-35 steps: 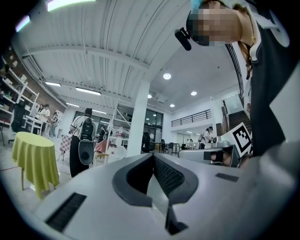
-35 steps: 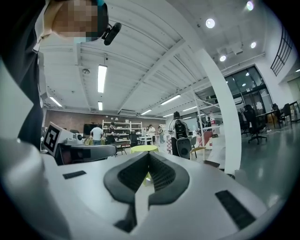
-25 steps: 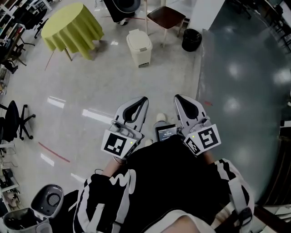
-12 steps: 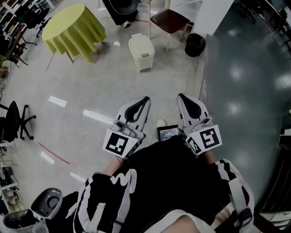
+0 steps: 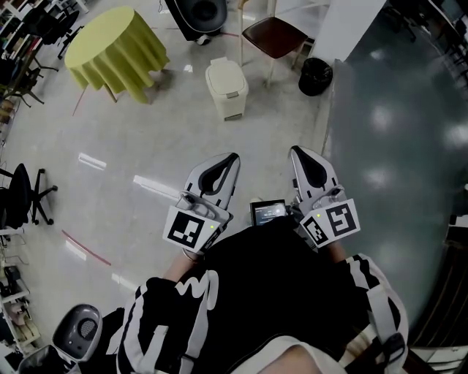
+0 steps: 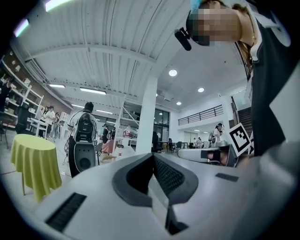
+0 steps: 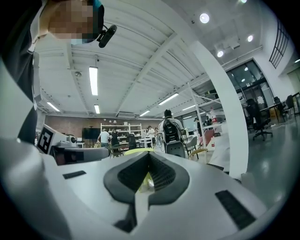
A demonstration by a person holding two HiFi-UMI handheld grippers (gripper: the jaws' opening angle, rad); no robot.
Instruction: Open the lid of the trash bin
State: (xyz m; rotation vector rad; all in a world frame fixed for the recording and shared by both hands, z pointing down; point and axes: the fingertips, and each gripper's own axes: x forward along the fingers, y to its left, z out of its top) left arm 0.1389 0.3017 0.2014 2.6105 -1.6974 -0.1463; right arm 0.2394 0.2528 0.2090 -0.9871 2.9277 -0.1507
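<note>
Head view: task not begun, bin [image 5: 227,96] lid [image 5: 224,71] shut.
I judge everything is left: left claw [image 5: 231,158] and right claw [image 5: 297,152] closed together, empty, well apart from the bin across the floor [image 5: 131,153].

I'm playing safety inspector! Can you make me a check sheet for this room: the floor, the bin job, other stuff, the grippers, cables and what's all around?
Surface: shiny pale floor, bare between the person and the cream bin; red tape line at left.
Job's things: cream bin stands far ahead, lid shut, untouched.
Clutter: black bin beside the chair.
Grippers: left gripper and right gripper held close to the person, jaws together, nothing in them.
Cables: nothing seen.
Surroundings: yellow-green table, brown chair, speaker, office chair; people far off.
</note>
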